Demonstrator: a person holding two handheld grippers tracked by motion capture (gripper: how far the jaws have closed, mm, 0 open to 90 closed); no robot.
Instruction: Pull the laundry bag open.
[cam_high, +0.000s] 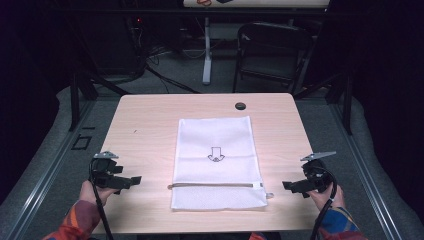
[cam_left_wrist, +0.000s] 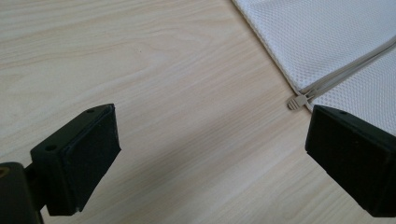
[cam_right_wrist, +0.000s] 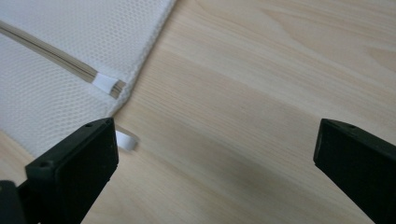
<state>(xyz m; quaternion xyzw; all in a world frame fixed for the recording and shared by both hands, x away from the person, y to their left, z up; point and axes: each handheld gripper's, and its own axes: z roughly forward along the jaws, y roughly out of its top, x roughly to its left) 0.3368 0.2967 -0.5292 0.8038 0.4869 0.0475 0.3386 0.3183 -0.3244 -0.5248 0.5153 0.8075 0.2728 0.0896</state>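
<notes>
Mesh bag (cam_high: 216, 162) between parted jaws

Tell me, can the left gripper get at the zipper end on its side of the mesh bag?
Probably yes. The left gripper is open, and bare table lies between it and the zipper end at the mesh bag edge.

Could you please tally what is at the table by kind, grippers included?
White mesh bag: 1
Handheld grippers: 2, the left gripper and the right gripper
Small black round thing near the table's far edge: 1
Total: 4
</notes>
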